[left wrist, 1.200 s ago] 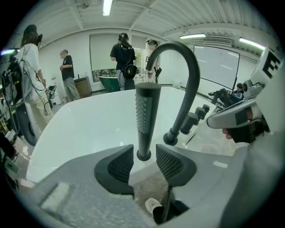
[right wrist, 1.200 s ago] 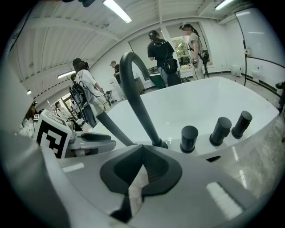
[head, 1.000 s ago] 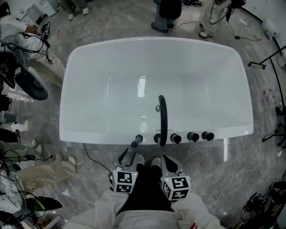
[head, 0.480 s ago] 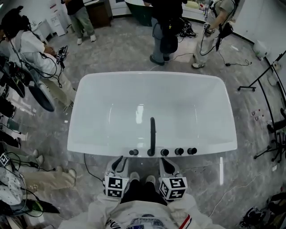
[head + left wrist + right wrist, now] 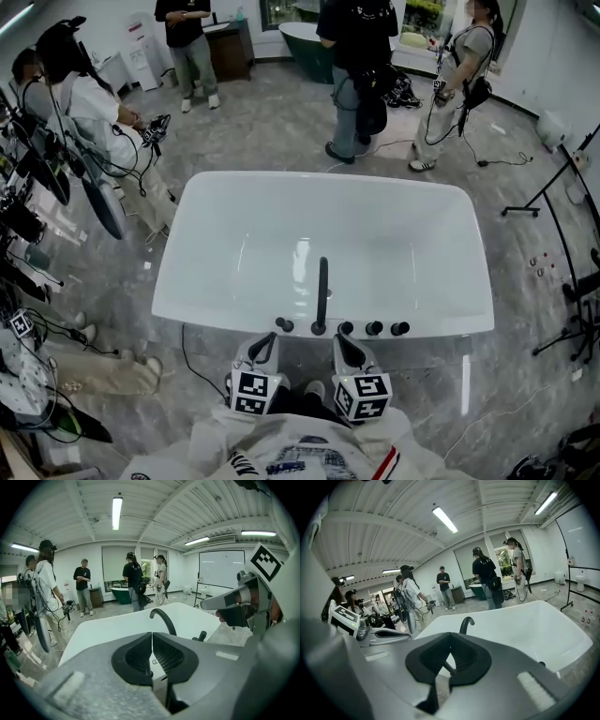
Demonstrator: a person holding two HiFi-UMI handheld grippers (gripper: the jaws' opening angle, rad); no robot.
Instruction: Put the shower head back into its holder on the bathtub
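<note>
The shower head is a small dark stub on the near rim of the white bathtub, just left of the black tap. It looks like it already sits in its holder, but it is too small here to be sure. To the right of the tap, round knobs stand in a row.

The left tongs have just been closing. They are now pressed together with nothing in them. The right tongs are together too, and empty. Both hang on the near side of the tap, off the tub.

I think the shower head is hard, smooth and a bit slippery, and not heavy. It will not bend or squash. The best place to grab it is across the thin handle part, not on the round end.

The rim is narrow, and the tap and knobs stand close by, so a sideways move could bump them. Straight up from the tap there is lots of open room. People stand well past the far side of the tub.
</note>
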